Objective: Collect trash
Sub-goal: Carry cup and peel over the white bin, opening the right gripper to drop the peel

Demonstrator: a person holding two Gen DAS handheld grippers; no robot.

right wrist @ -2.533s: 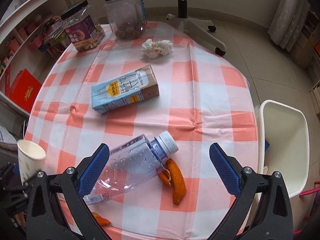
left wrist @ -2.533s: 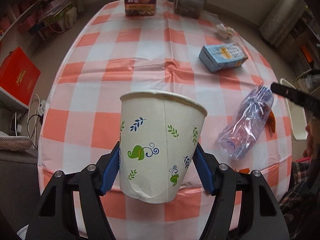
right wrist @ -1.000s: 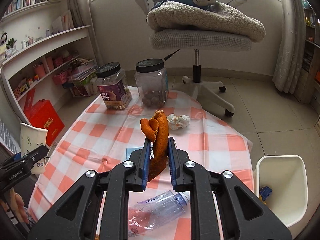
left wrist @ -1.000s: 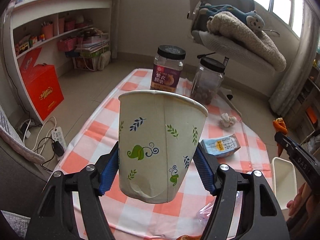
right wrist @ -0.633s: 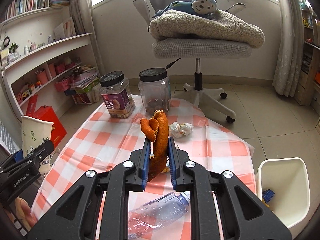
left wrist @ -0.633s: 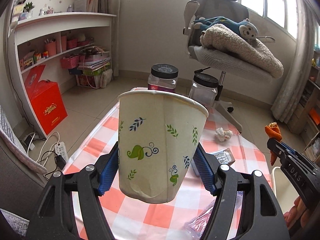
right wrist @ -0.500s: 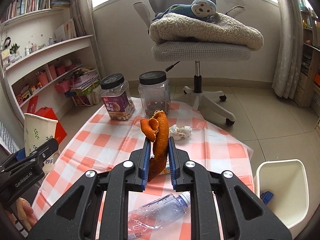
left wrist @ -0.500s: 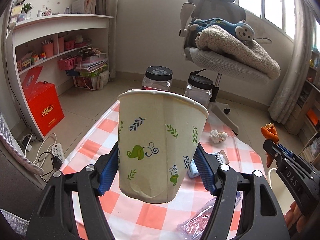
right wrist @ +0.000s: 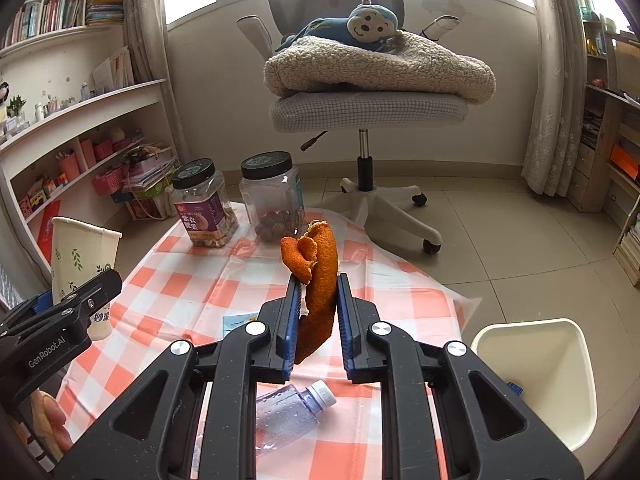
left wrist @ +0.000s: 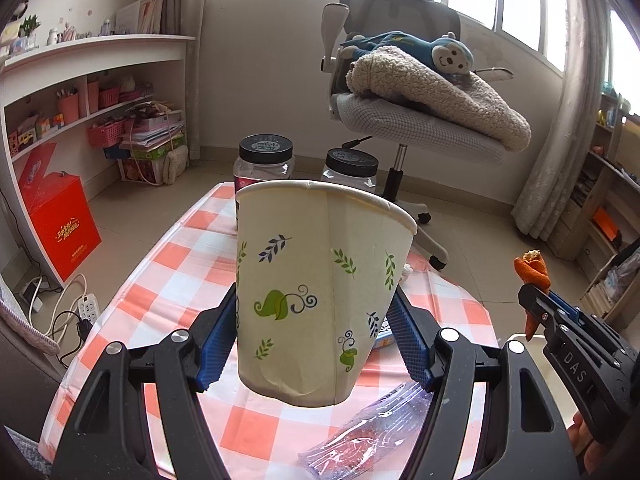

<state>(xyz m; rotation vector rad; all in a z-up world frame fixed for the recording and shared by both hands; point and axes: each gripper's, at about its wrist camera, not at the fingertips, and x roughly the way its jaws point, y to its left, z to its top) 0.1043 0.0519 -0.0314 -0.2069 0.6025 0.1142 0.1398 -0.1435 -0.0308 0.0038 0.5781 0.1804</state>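
Curled, rough orange peel point(right wrist: 318, 280) standing on end, long axis near vertical, clamped between the blue ribbed pads of the right gripper point(right wrist: 317, 312) above the checked tablecloth point(right wrist: 192, 280). Paper cup point(left wrist: 320, 288) printed with leaves, upright with mouth upward, pinched at its lower wall by the left gripper point(left wrist: 312, 344). Crumpled clear plastic bottle point(right wrist: 292, 412) lying on its side below; white bin point(right wrist: 532, 376) beside the table holding something small and blue; two black-lidded clear jars point(right wrist: 240, 200) at the far end, both partly filled.

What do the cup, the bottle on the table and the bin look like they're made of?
Cup: matte printed paper, with a side seam and rolled rim. Bottle: clear, glossy thin plastic, see-through with a white cap. Bin: probably smooth cream plastic.
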